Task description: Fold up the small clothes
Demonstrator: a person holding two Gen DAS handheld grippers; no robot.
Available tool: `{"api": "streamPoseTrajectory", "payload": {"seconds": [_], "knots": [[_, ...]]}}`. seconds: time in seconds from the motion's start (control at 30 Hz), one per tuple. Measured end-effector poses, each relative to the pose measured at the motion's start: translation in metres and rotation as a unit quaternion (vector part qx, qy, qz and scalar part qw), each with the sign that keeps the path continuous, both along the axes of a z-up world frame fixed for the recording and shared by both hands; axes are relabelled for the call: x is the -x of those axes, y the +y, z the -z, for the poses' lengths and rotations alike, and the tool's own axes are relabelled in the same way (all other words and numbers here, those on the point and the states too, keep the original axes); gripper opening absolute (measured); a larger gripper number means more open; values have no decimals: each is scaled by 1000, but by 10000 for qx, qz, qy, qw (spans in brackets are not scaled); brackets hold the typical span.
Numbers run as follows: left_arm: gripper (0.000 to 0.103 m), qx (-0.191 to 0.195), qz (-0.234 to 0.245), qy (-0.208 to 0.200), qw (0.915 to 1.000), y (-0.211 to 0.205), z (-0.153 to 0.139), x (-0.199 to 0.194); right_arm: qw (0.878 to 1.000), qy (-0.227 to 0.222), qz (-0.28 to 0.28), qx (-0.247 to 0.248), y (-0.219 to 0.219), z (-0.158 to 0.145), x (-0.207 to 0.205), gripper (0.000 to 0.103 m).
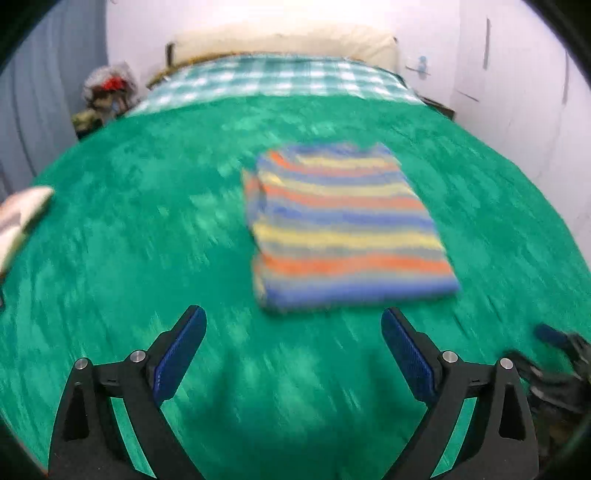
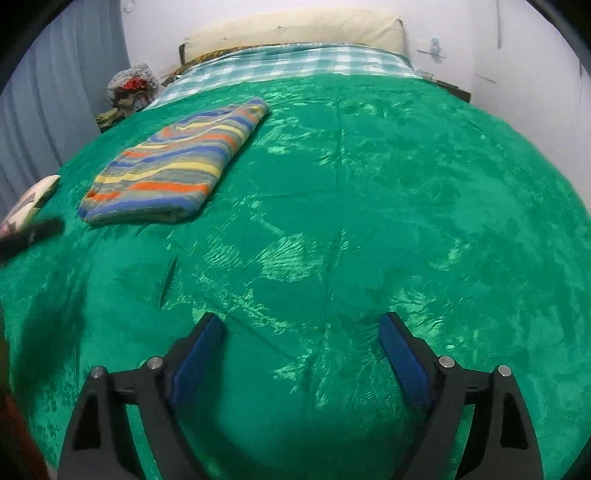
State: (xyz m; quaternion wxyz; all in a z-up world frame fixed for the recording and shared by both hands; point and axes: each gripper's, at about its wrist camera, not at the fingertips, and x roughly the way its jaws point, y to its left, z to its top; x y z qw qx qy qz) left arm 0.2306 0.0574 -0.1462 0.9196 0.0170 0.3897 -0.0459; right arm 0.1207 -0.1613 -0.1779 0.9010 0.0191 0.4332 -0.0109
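Observation:
A striped garment (image 1: 343,229) in blue, yellow, orange and grey lies folded into a rectangle on the green bed cover (image 1: 147,221). My left gripper (image 1: 293,321) is open and empty, just in front of the garment's near edge and apart from it. The left wrist view is motion-blurred. In the right wrist view the same garment (image 2: 173,162) lies at the far left. My right gripper (image 2: 303,325) is open and empty over bare green cover (image 2: 406,184), well to the right of the garment. The right gripper also shows at the right edge of the left wrist view (image 1: 554,343).
A pale folded cloth (image 2: 29,199) lies at the bed's left edge, with the dark tip of my left gripper (image 2: 33,232) beside it. A checked sheet (image 2: 295,62) and cream pillow (image 2: 295,26) are at the head. Clutter (image 2: 129,88) and a blue curtain (image 2: 55,92) stand left.

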Motion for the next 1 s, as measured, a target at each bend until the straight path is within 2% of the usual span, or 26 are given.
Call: {"api": "streamPoseTrajectory", "payload": {"seconds": [0.13, 0.17, 0.23, 0.3, 0.37, 0.4, 0.43, 0.47, 0.5, 0.57, 0.7, 1.0], "knots": [[96, 170, 103, 387, 9991, 17, 23, -32, 9959, -460, 681, 370, -16, -30, 5, 87], [97, 94, 127, 467, 9988, 20, 34, -38, 9935, -491, 927, 432, -29, -36, -1, 87], [103, -157, 140, 602, 9980, 23, 56, -41, 9902, -531, 1218, 424, -48, -42, -12, 87], [103, 44, 185, 644, 9977, 29, 72, -45, 9862, -506, 1487, 527, -69, -42, -32, 88], [103, -4, 153, 644, 9978, 27, 71, -48, 9840, -291, 1673, 547, -86, -30, -51, 91], [103, -68, 152, 642, 9978, 25, 71, -47, 9844, -113, 1704, 430, -92, -19, -59, 94], [103, -100, 151, 621, 9979, 24, 70, -46, 9851, 243, 1688, 240, -97, -1, -70, 103], [103, -102, 147, 627, 9979, 24, 69, -45, 9856, 368, 1645, 156, -99, 11, -73, 103], [103, -102, 148, 644, 9978, 23, 68, -47, 9862, 220, 1629, 209, -98, 10, -72, 103], [103, -75, 149, 650, 9977, 23, 69, -49, 9861, 198, 1628, 258, -97, 9, -72, 103], [103, -75, 145, 661, 9977, 22, 67, -48, 9869, 42, 1609, -32, -105, 8, -63, 103], [103, -75, 145, 663, 9977, 22, 68, -48, 9867, 89, 1619, 96, -99, 10, -71, 103]]}}
